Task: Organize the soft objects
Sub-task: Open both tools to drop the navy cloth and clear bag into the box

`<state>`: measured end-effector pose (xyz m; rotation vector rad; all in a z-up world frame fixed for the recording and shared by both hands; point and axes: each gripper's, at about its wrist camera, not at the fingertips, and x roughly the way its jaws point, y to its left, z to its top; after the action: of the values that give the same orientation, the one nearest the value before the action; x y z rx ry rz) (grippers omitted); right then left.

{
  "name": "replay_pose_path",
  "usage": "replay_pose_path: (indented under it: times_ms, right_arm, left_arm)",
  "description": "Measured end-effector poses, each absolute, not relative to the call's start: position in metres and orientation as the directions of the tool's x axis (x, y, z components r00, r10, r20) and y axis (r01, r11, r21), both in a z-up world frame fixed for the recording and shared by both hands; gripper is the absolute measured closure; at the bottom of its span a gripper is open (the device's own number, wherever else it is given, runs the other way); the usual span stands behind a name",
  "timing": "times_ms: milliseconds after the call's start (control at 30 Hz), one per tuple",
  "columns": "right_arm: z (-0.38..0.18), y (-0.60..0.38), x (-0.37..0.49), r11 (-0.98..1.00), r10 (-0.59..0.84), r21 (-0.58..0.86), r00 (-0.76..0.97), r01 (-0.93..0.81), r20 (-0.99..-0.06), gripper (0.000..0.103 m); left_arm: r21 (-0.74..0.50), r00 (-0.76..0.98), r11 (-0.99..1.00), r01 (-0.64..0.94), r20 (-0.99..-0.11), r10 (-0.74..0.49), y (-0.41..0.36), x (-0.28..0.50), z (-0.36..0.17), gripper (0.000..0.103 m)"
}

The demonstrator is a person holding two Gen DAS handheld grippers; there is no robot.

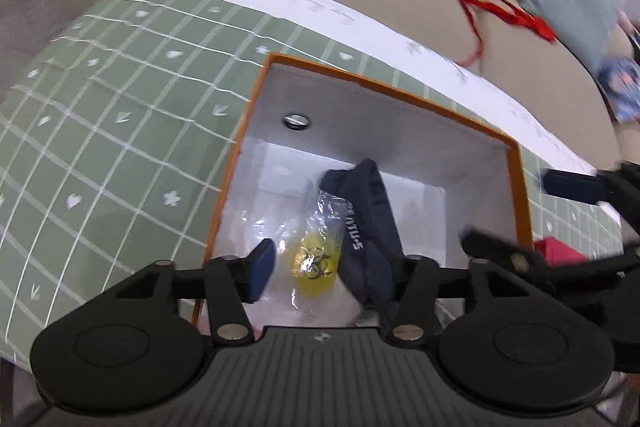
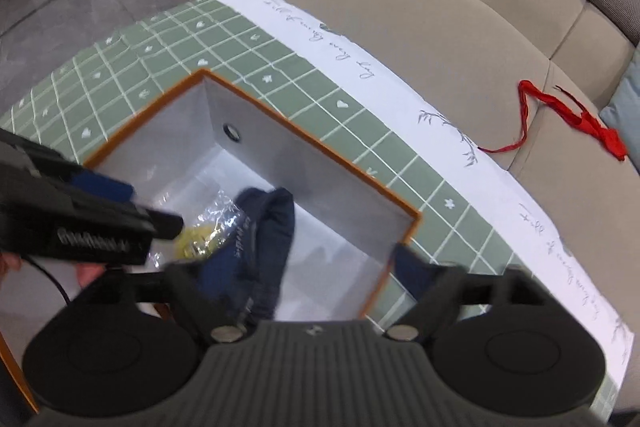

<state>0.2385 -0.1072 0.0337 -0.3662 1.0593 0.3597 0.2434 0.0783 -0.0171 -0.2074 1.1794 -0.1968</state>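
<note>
Over the orange-rimmed box [image 1: 520,187], both grippers (left [image 1: 332,275], right [image 2: 308,267]) spread above navy cloth [image 1: 368,227].

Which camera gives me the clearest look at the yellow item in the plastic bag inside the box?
Left wrist view: the yellow item lies mostly unblocked, sharp, its printed symbol visible. In the right wrist view, only a blurred part of it shows behind the left gripper.

Top of the orange-rimmed grey box [image 2: 304,139] is wide open, but a dark navy fabric bundle [image 2: 264,247] and crinkly clear plastic bag [image 1: 316,259] hog the floor; far corner's free.
</note>
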Motion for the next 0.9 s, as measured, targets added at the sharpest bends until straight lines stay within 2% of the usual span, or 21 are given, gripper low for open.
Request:
replay_pose_path:
  times_ms: [133,367,500,700,900]
  right_arm:
    - [0.043,-0.123,0.232,0.877,0.106,-0.139,0.467,-0.46,-0.878,0.005]
    - [0.064,-0.164,0.223,0.91,0.124,-0.096,0.485,-0.404,-0.865,0.005]
    - [0.077,-0.195,0.217,0.933,0.093,-0.101,0.504,-0.346,-0.859,0.005]
    - [0.1,-0.255,0.197,0.981,0.078,-0.039,0.563,-0.192,-0.823,0.006]
    - [0.107,-0.307,0.155,0.998,0.025,-0.013,0.638,-0.054,-0.77,0.007]
  left_arm:
    - [-0.314,0.392,0.948,0.045,-0.868,-0.306,0.071,0.238,-0.001,0.016]
    - [-0.191,0.532,0.98,0.05,-0.825,-0.188,0.04,0.226,0.049,0.015]
    - [-0.275,0.504,0.959,0.064,-0.821,-0.269,0.033,0.228,0.07,0.015]
    - [-0.228,0.57,0.951,0.209,-0.762,-0.307,0.003,0.205,0.103,0.015]
    - [-0.308,0.576,0.891,0.334,-0.681,-0.451,-0.034,0.177,0.113,0.015]
